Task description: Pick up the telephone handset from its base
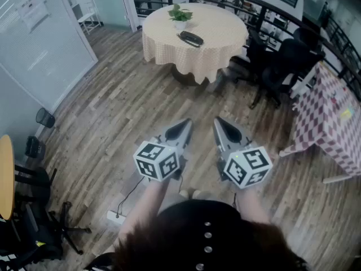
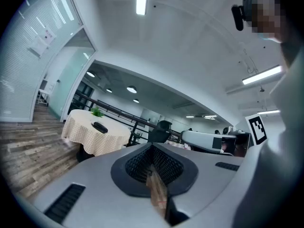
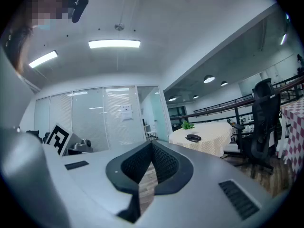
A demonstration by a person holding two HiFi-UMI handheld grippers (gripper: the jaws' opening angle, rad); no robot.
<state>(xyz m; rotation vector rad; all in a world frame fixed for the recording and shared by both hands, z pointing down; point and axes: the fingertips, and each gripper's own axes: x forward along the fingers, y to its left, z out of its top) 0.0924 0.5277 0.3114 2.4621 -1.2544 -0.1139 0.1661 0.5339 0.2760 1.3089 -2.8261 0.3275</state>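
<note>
The black telephone (image 1: 191,38) lies on a round table with a checked cream cloth (image 1: 220,33), far ahead of me across the wooden floor. It also shows small in the left gripper view (image 2: 100,127) and in the right gripper view (image 3: 193,137). My left gripper (image 1: 185,122) and right gripper (image 1: 219,121) are held side by side in front of my body, pointing level toward that table. Both are shut with nothing between the jaws, as the left gripper (image 2: 153,146) and right gripper (image 3: 152,144) show in their own views.
A potted green plant (image 1: 180,14) stands on the table behind the phone. Black office chairs (image 1: 282,61) crowd the table's right side. A red-checked table (image 1: 333,117) stands at right, a glass wall (image 1: 39,44) at left, and a power strip (image 1: 115,216) lies on the floor.
</note>
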